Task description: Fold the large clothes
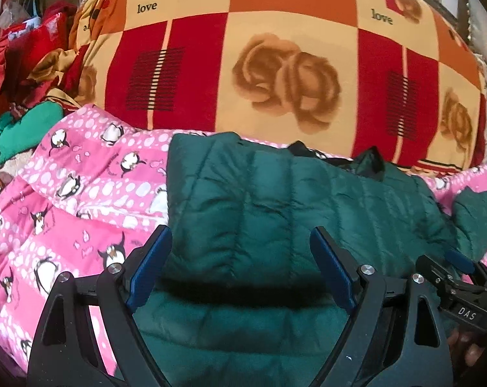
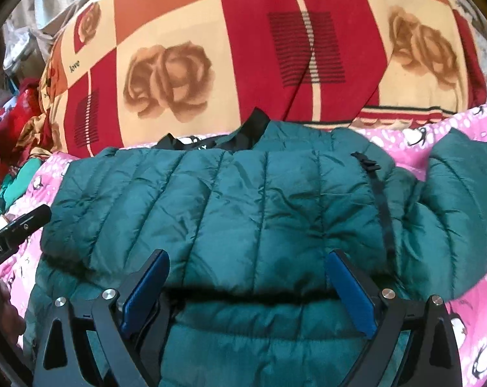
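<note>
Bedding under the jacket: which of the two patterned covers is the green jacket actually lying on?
The pink penguin-print quilt; it shows on both sides of the green puffer jacket. The red-and-cream rose blanket lies behind the collar.

left wrist: close, forward | right wrist: same (both share jacket (image 1: 275, 193))

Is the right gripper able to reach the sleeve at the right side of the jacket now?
Probably yes. The right gripper is open over the jacket, and the sleeve lies uncovered on the pink quilt to its right. Nothing lies between them.
</note>
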Available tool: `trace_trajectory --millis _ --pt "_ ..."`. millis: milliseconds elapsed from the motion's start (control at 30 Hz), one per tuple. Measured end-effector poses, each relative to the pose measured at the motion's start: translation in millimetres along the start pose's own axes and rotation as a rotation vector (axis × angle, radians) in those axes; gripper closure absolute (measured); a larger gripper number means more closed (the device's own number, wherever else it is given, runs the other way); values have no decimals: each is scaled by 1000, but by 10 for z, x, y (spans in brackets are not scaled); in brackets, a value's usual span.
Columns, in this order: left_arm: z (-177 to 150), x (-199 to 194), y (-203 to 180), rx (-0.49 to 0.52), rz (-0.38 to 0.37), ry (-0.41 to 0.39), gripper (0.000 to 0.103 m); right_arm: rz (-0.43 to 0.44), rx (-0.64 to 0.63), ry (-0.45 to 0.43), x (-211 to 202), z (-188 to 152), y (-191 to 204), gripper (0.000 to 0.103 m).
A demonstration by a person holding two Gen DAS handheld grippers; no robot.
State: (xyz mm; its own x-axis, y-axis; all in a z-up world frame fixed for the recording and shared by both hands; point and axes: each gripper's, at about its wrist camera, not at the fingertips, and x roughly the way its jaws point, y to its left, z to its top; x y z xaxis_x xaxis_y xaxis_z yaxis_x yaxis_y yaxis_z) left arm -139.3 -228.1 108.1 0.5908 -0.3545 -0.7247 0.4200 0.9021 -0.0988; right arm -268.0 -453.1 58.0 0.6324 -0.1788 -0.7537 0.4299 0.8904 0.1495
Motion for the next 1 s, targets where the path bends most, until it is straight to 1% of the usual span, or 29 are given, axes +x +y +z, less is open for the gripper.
trace_trajectory --millis 200,267,367,500,667,800,1000 --pt "-165 -138 -156 26 -33 18 16 53 13 -40 -286 -117 15 6" --pt "-212 -175 -204 30 -43 20 16 56 16 -48 -348 -146 16 6" --pt "-277 -228 -266 35 -61 25 16 46 -2 -82 -495 -201 34 6" --pt "-341 -280 -376 63 -65 26 16 70 -15 -114 -662 -259 30 6" --pt "-372 -366 -480 79 -70 18 16 64 -11 -116 -767 -308 0 6" --pt "-393 -438 -580 101 -69 7 16 44 -5 -106 -819 -333 -50 6" --pt "-388 -536 -709 120 -71 -11 16 11 8 -116 -916 -347 -182 6"
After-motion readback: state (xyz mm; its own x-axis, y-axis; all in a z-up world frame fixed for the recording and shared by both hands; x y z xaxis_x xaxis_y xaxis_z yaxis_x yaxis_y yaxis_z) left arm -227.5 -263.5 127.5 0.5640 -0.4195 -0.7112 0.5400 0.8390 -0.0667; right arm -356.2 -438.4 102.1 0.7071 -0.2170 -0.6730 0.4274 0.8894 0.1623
